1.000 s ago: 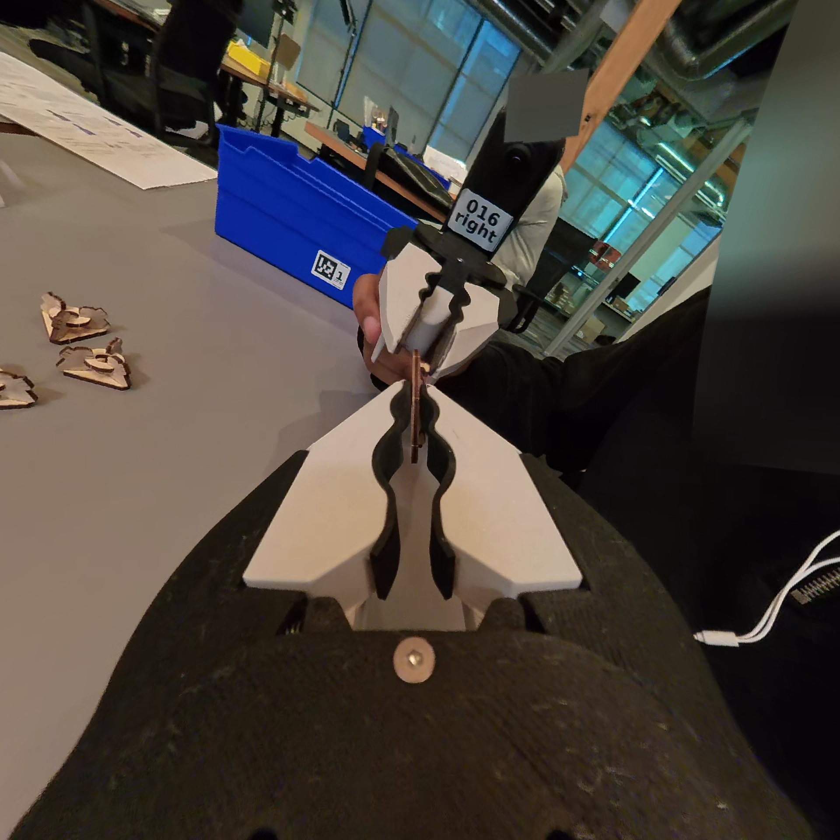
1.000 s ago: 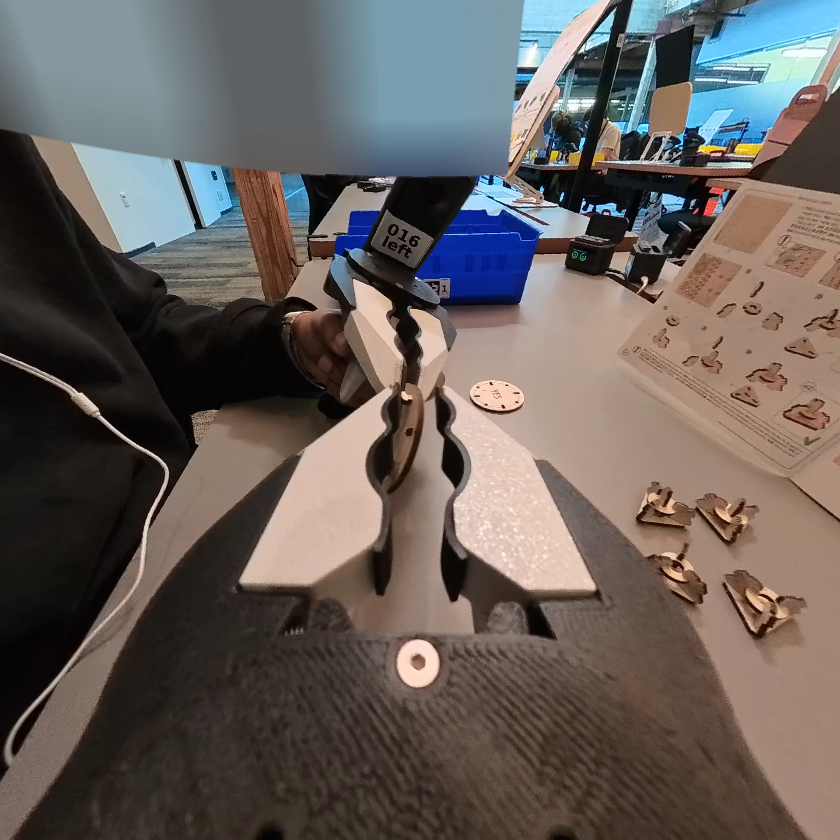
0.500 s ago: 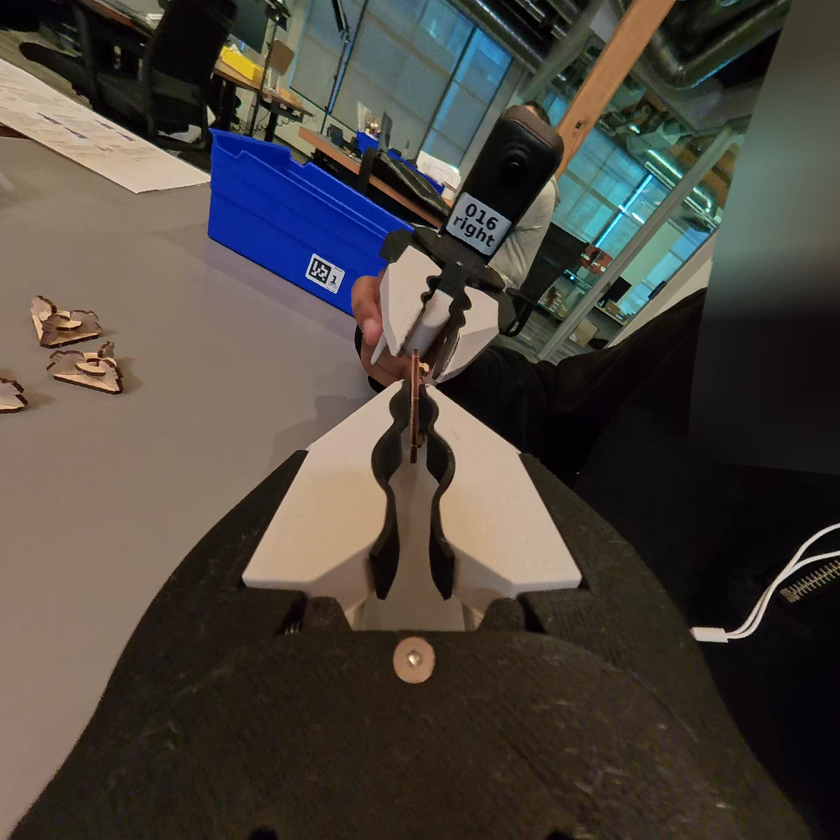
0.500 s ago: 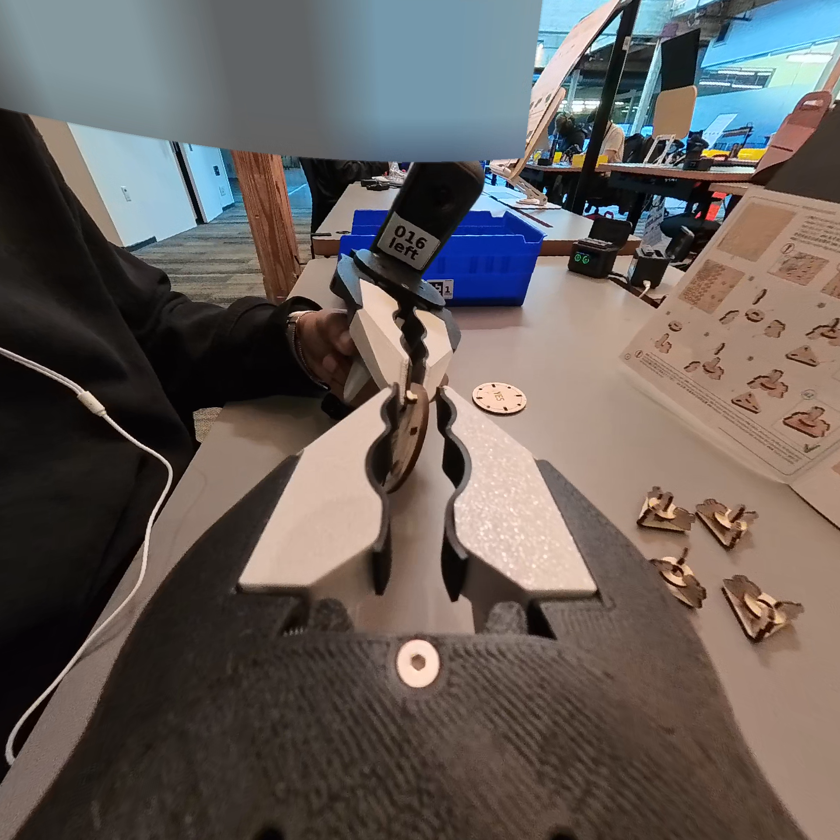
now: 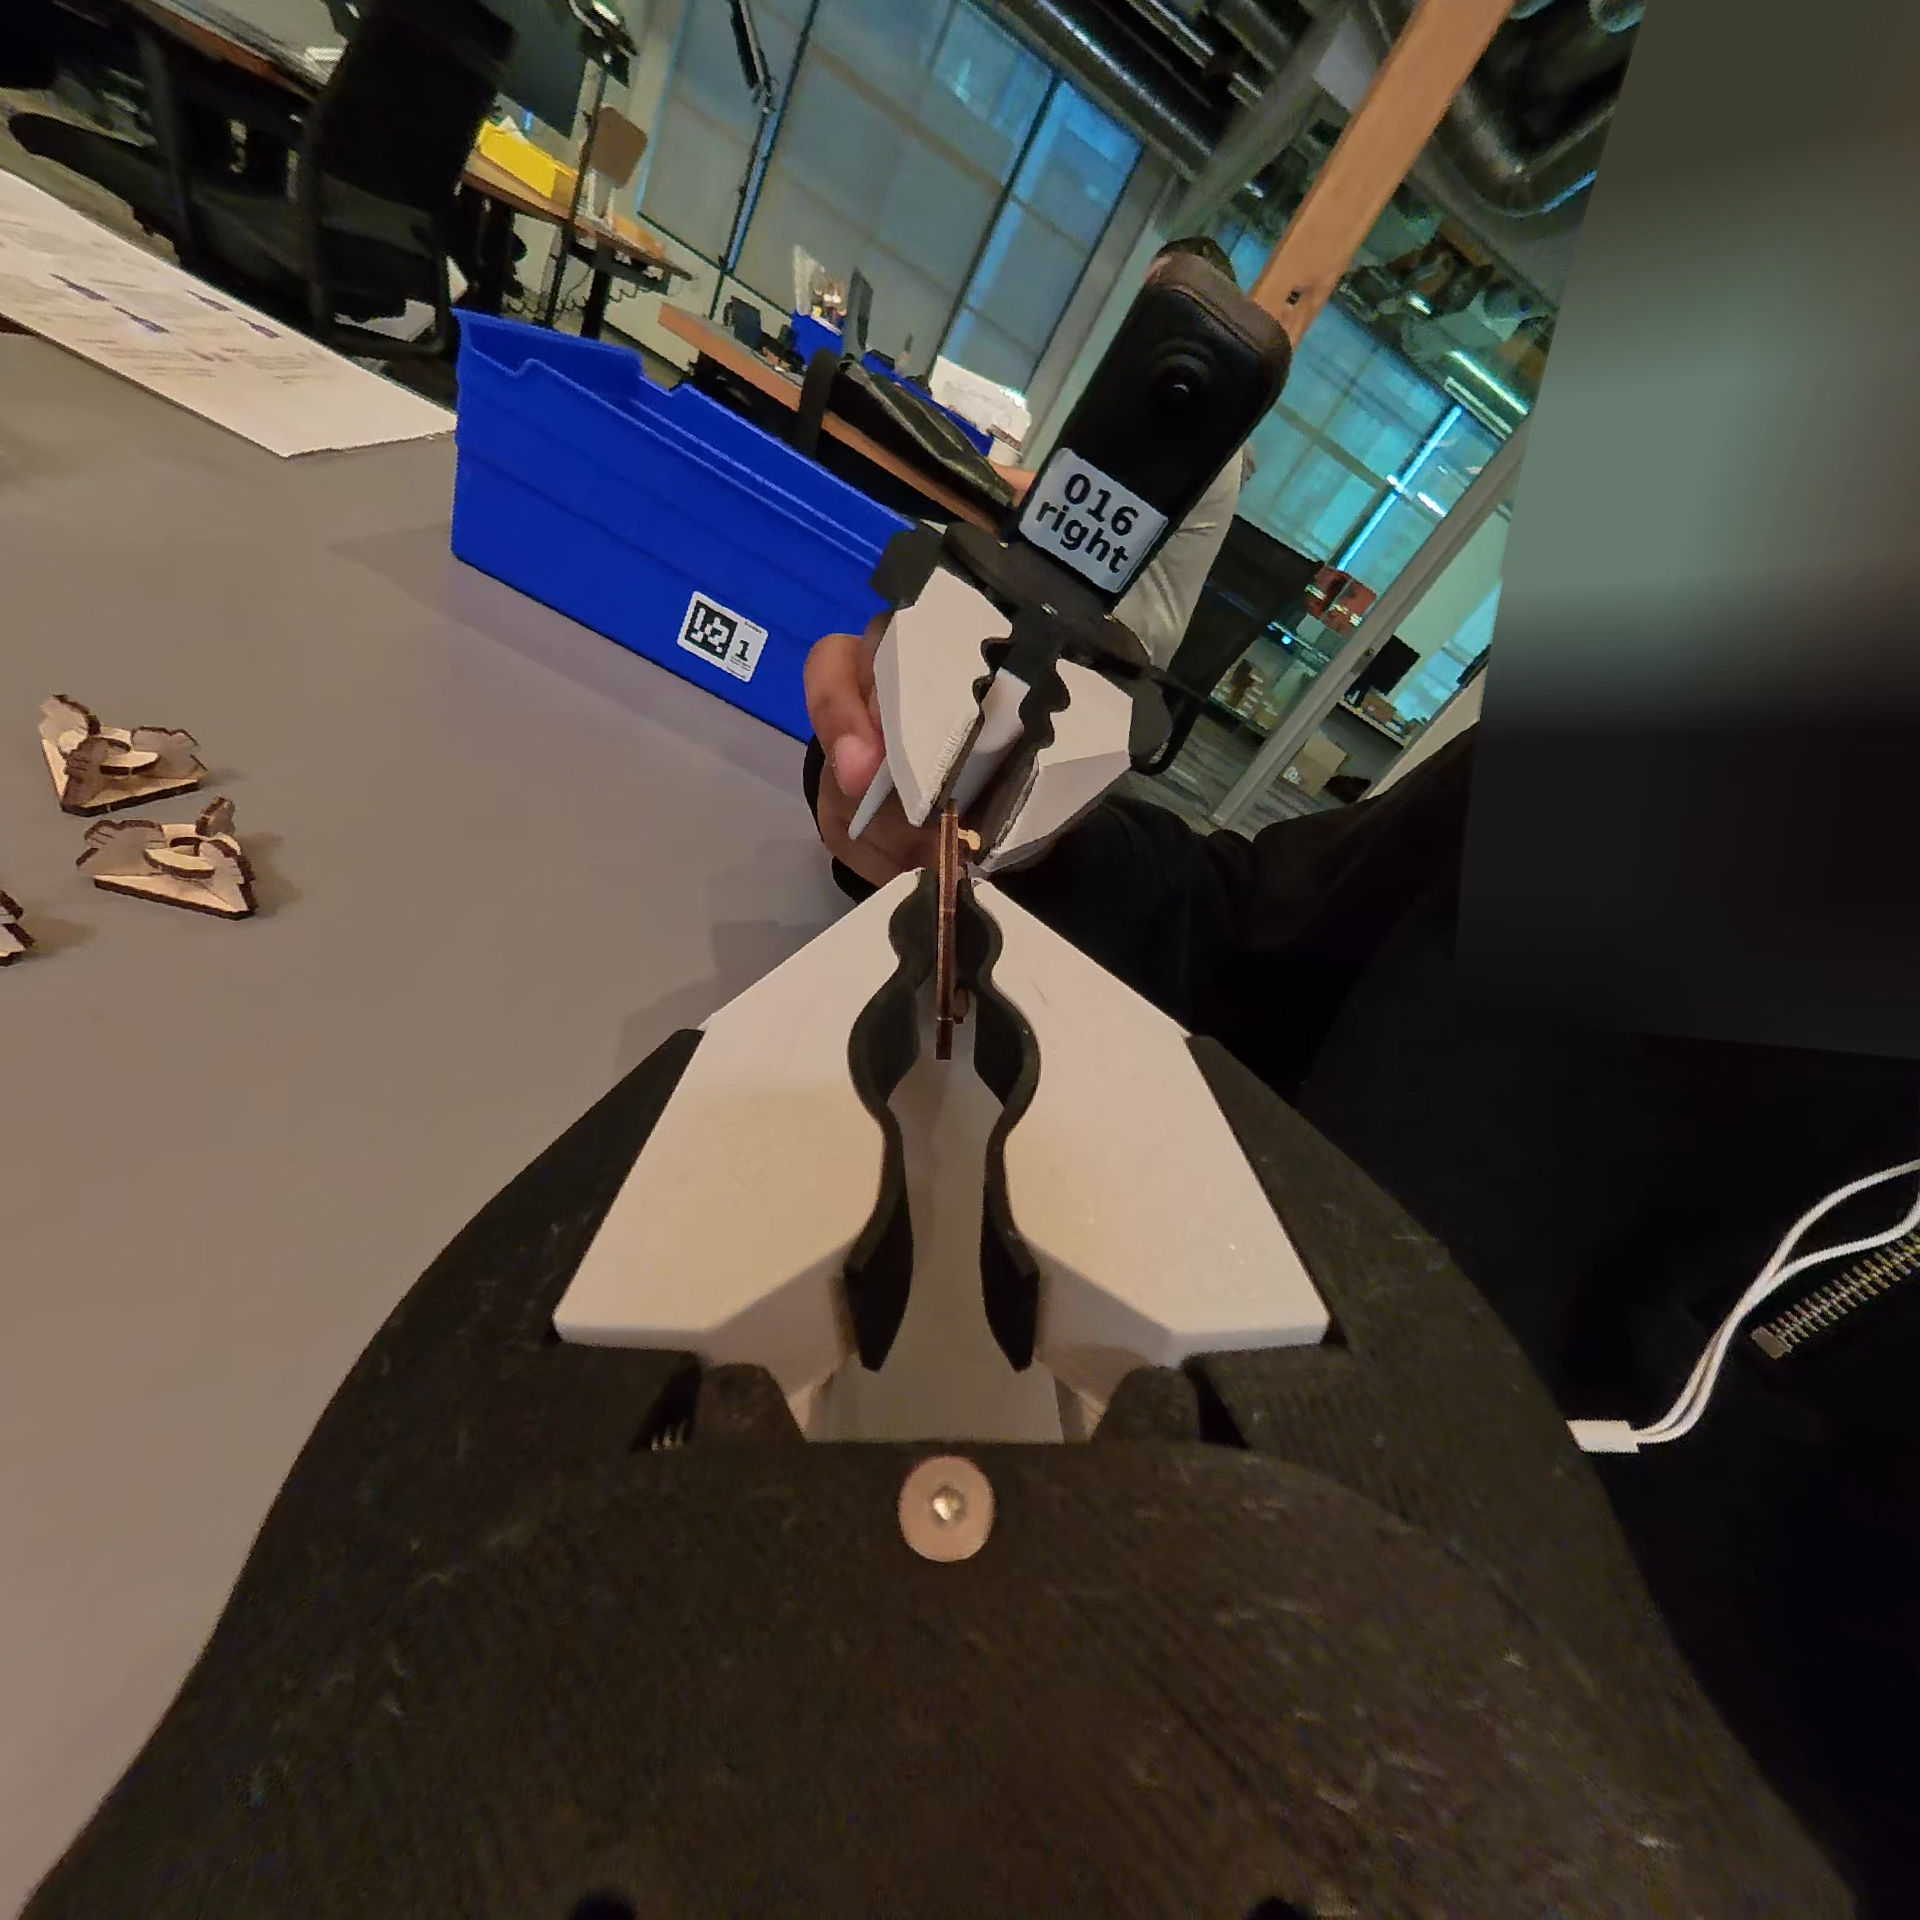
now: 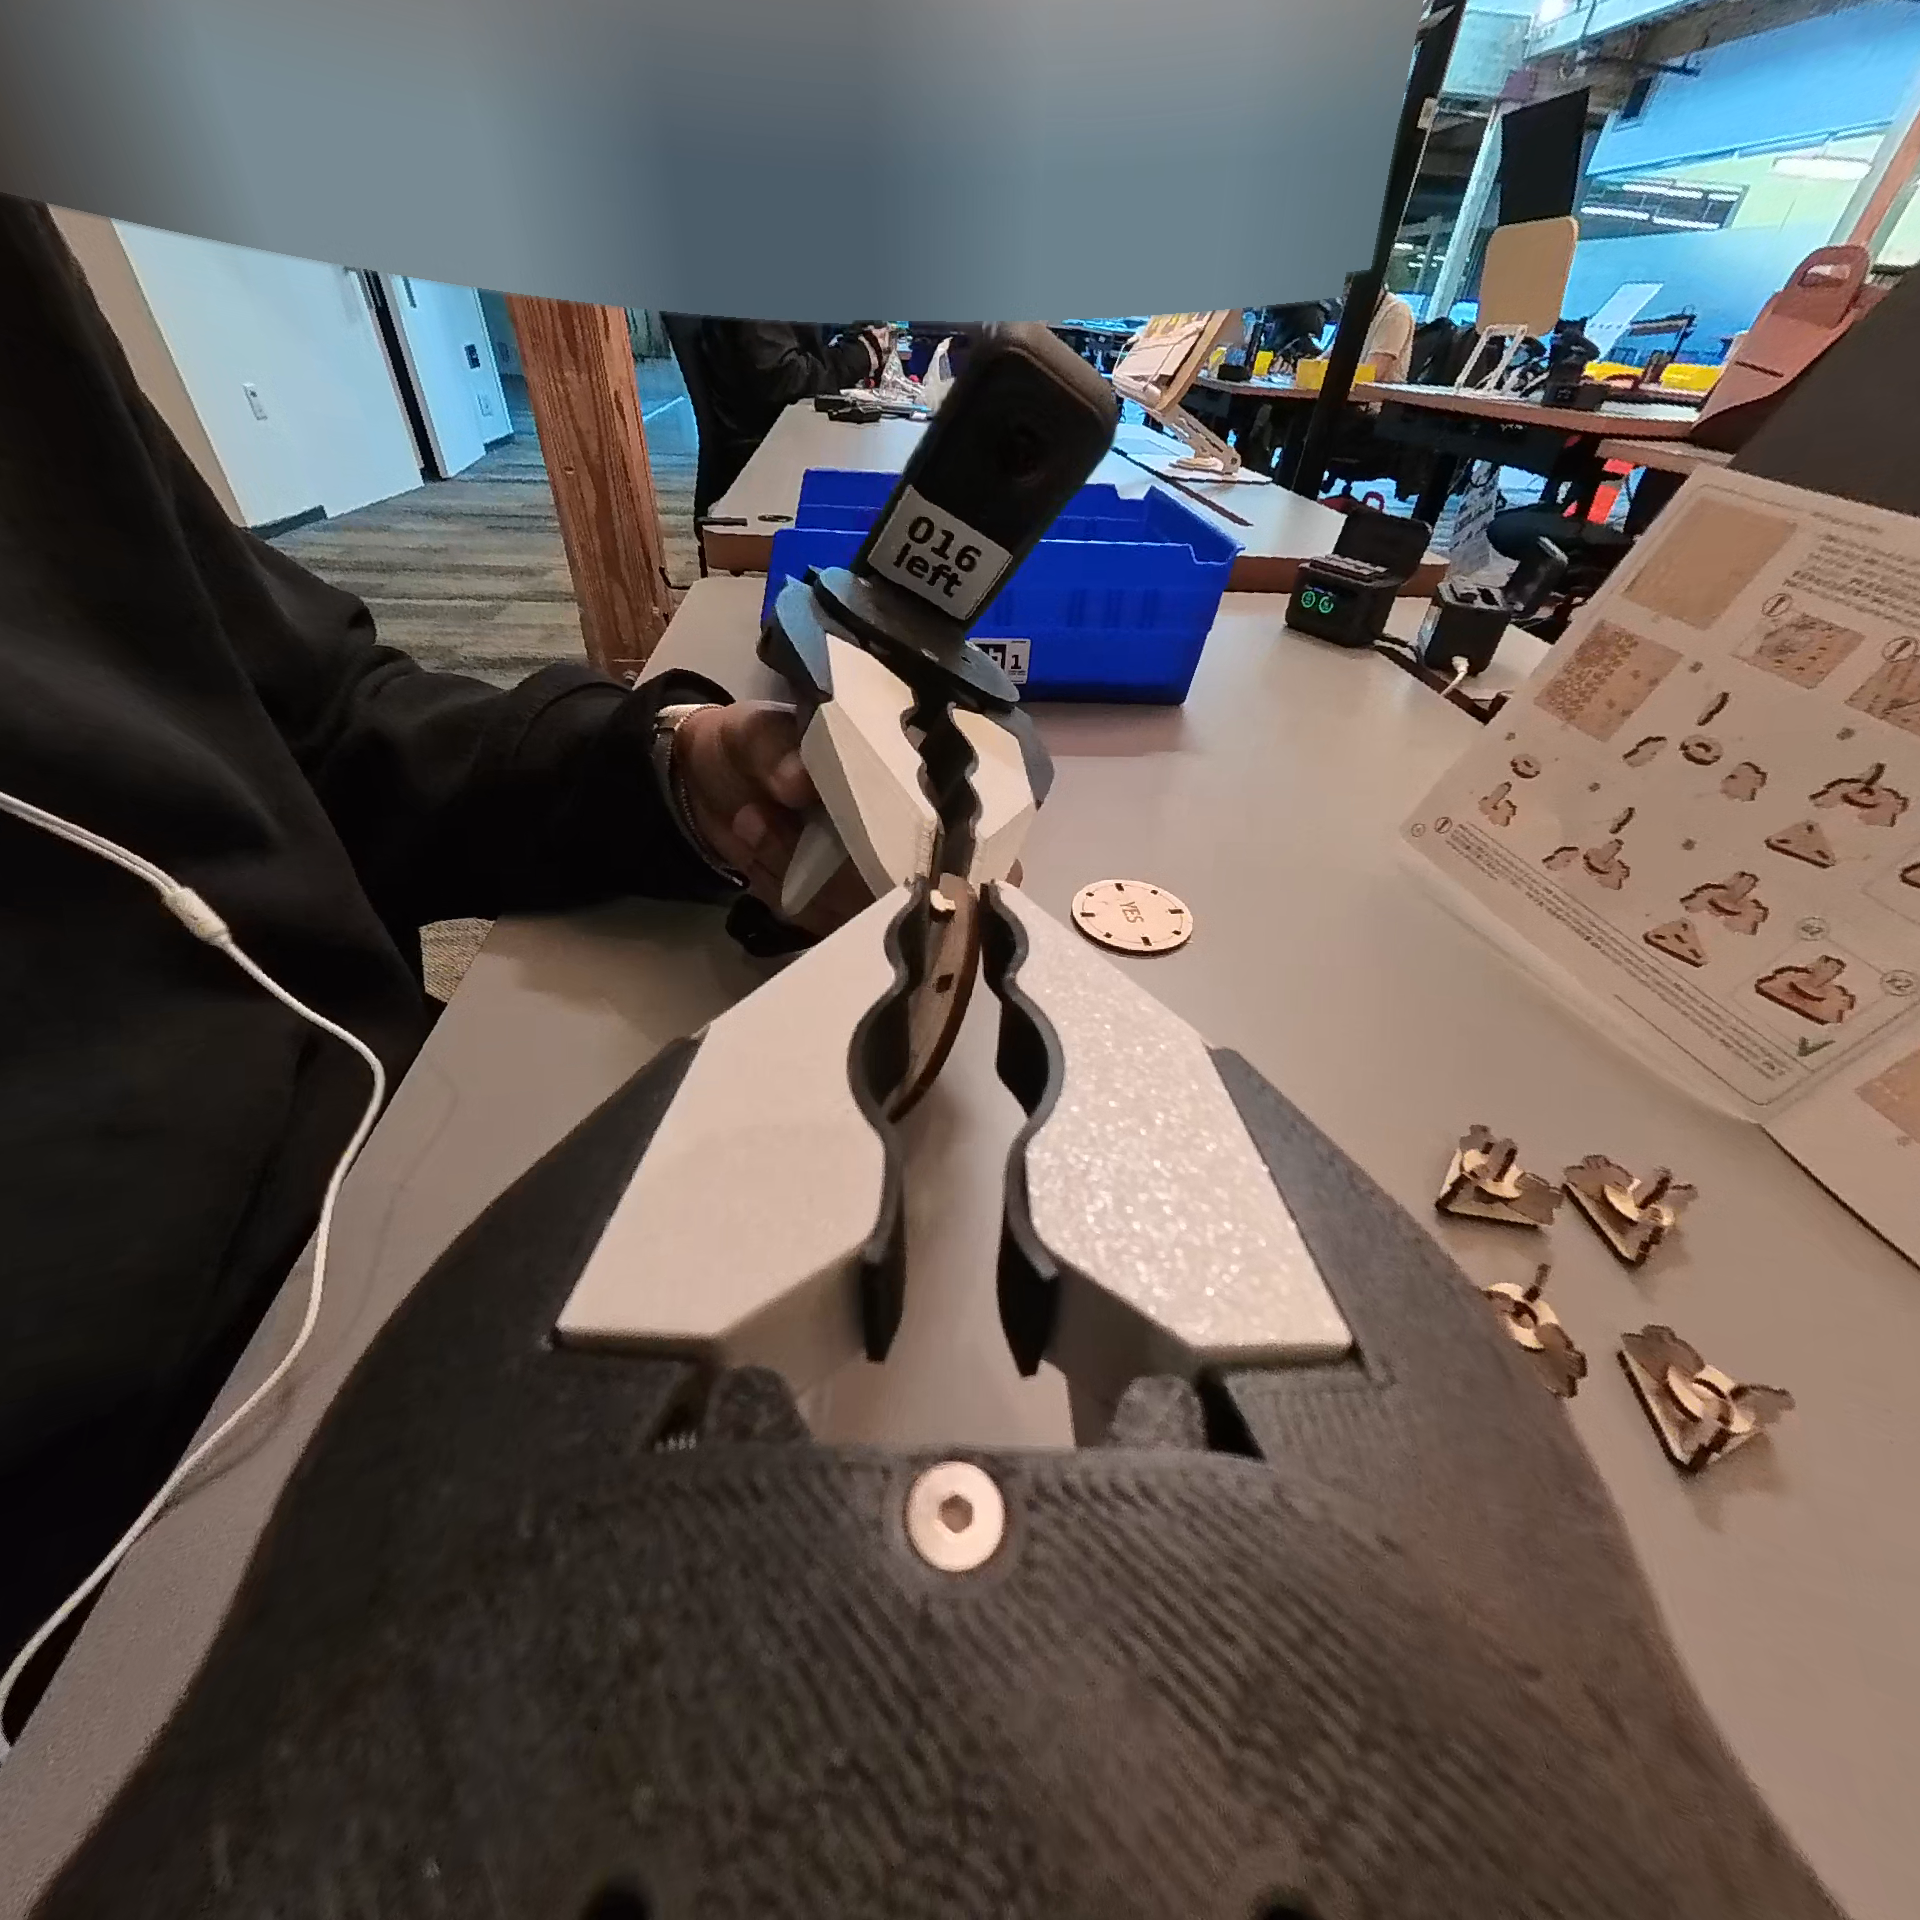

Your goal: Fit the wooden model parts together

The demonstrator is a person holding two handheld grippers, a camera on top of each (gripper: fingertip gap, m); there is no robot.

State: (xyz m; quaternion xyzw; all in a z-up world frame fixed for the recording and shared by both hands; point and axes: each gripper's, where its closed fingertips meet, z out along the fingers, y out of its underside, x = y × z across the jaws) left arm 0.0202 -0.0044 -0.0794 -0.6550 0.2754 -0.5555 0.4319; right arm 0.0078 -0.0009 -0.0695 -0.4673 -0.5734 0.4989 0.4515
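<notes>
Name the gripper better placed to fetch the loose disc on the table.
Right, probably: the loose disc lies beside the right gripper, while the left gripper is clamped on another disc.

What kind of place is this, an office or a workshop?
Probably a shared workshop or lab: long work tables, a blue parts bin, small laser-cut wooden pieces beside an assembly sheet, and exposed ceiling ducts.
</notes>
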